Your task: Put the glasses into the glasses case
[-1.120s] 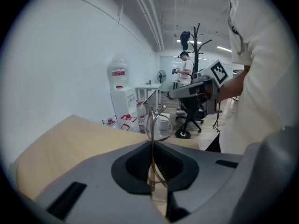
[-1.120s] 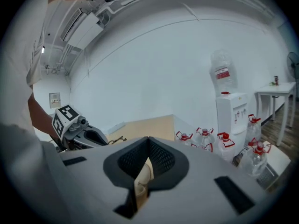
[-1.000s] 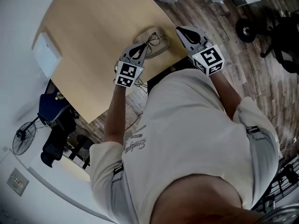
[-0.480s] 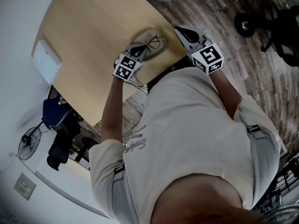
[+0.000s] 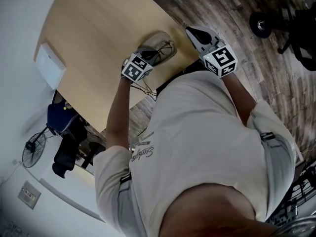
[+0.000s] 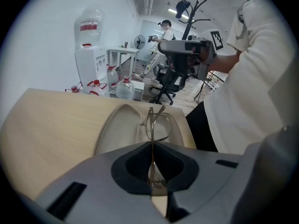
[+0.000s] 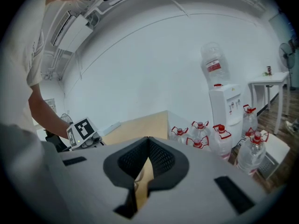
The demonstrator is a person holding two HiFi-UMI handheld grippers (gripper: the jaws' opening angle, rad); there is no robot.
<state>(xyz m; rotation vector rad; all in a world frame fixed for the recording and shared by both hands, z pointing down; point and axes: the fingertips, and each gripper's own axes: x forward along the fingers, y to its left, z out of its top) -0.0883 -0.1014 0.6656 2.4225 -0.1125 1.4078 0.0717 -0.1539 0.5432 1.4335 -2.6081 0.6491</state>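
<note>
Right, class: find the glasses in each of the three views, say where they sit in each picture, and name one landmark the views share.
Head view: glasses upper centre, above the open case, at the left gripper's tip.
Left gripper view: glasses centre, pinched between the fingers, lenses above the case.
Right gripper view: not made out.
Shared landmark: the wooden table.

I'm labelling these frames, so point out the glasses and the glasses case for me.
glasses (image 6: 158,127), left gripper view, on the lens inside the wire rim.
glasses case (image 6: 114,132), left gripper view, on its bare inner lining.
</note>
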